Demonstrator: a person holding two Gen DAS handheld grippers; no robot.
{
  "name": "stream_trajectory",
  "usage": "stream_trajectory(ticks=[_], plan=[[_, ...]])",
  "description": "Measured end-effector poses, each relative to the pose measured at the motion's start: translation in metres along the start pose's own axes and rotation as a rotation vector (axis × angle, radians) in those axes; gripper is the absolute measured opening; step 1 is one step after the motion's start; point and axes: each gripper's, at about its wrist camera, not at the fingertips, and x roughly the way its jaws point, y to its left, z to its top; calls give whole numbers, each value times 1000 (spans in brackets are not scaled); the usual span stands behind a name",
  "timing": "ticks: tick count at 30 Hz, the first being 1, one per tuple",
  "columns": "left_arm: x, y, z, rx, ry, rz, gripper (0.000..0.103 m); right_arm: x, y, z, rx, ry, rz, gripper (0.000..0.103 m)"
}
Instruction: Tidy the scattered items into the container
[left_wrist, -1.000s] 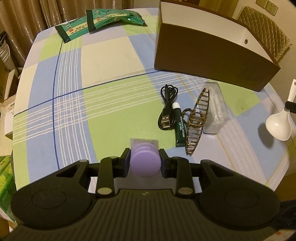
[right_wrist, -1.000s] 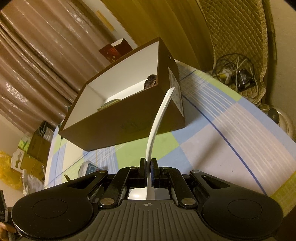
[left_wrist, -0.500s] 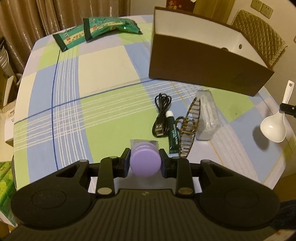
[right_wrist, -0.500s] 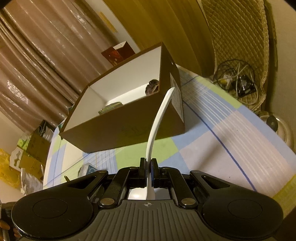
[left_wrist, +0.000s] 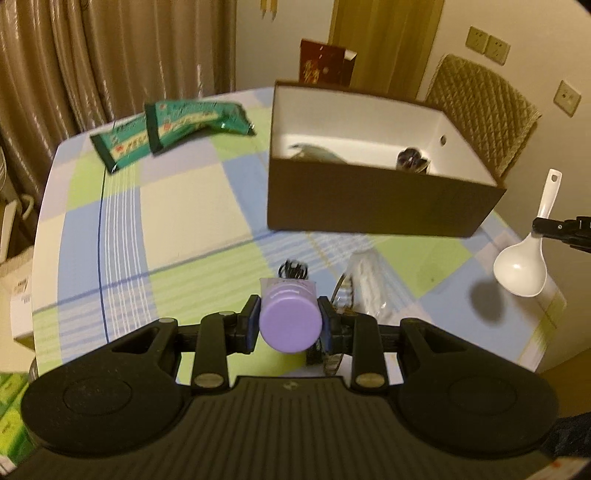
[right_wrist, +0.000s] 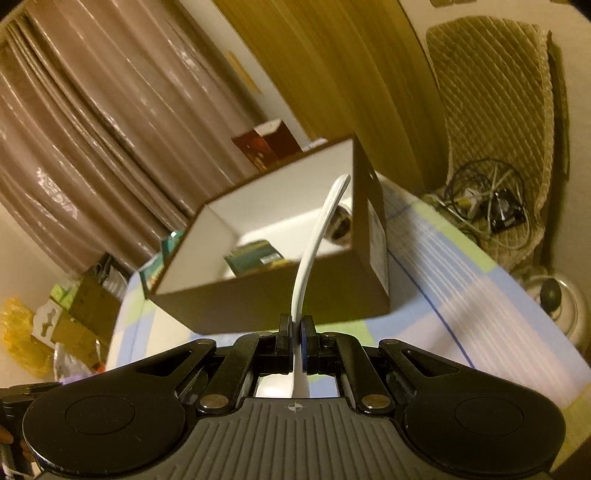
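Jaws of the left gripper (left_wrist: 289, 322) clamped a purple-capped tube (left_wrist: 289, 324) at lower centre; the right gripper (right_wrist: 296, 334) pinched a white spoon (right_wrist: 314, 254) before the brown box (right_wrist: 280, 299).

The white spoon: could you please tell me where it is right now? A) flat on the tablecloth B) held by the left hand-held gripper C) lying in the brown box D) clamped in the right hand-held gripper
D: the right hand-held gripper pinches the white spoon by its handle, short of the brown box.
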Motion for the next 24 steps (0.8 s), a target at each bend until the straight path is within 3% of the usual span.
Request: stream_trajectory(ticks=[16, 18, 19, 24], plan=[[-7, -24, 40, 71, -94, -53, 26, 1, 20, 42, -77, -48, 73, 0], [-6, -27, 42, 78, -99, -59, 17, 3, 21, 45, -86, -51, 77, 1], [-5, -27, 43, 77, -100, -68, 0, 3, 21, 46, -88, -52, 79, 1], [10, -23, 43, 53, -48, -44, 4, 6, 17, 46, -87, -40, 80, 1]])
